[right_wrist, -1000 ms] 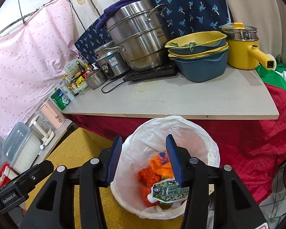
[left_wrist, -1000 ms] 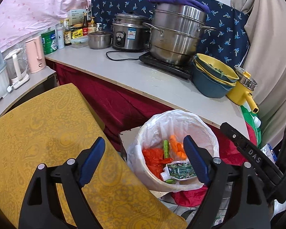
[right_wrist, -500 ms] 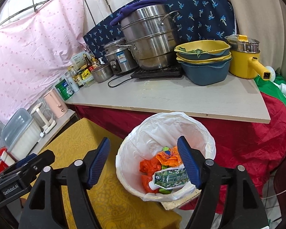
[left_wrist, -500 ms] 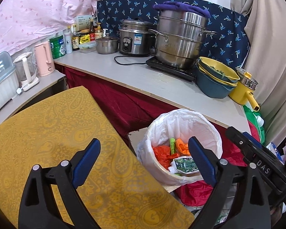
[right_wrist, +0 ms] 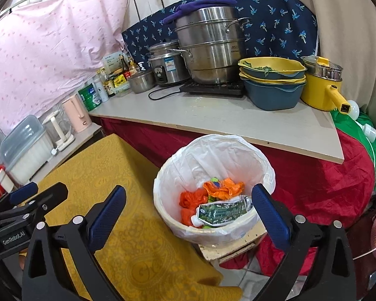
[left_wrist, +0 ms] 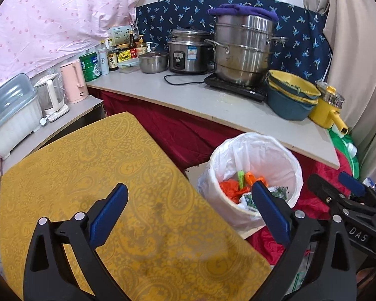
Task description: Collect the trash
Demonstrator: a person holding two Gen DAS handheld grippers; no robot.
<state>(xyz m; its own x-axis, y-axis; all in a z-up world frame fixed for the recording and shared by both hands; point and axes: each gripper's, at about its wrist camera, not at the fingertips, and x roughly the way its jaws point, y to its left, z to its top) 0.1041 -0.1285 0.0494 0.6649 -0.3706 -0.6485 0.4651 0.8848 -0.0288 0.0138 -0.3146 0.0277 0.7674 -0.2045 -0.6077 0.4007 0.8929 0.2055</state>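
Note:
A white bin lined with a white bag [left_wrist: 263,150] [right_wrist: 213,148] stands on a low board beside the table. Inside lie orange plastic bags [right_wrist: 223,186] [left_wrist: 229,188] and a green printed pouch [right_wrist: 223,210] [left_wrist: 278,192]. My left gripper [left_wrist: 188,193] hovers over the yellow patterned tablecloth [left_wrist: 100,175], left of the bin; its jaws are opening with nothing between them. My right gripper [right_wrist: 188,193] hangs in front of the bin, jaws opening wide and empty. Each gripper shows at the edge of the other's view.
Behind the bin runs a grey counter [right_wrist: 225,118] draped in red cloth, carrying a steel steamer pot [right_wrist: 210,47], rice cooker [right_wrist: 166,66], stacked yellow and blue basins [right_wrist: 273,85] and a yellow pot [right_wrist: 320,87]. Kettles [left_wrist: 72,85] and a plastic box [left_wrist: 10,115] sit at left.
Both grippers have drawn back from the bin, which now looks smaller and farther off. The right jaws spread from narrow to wide; the left jaws widened slightly.

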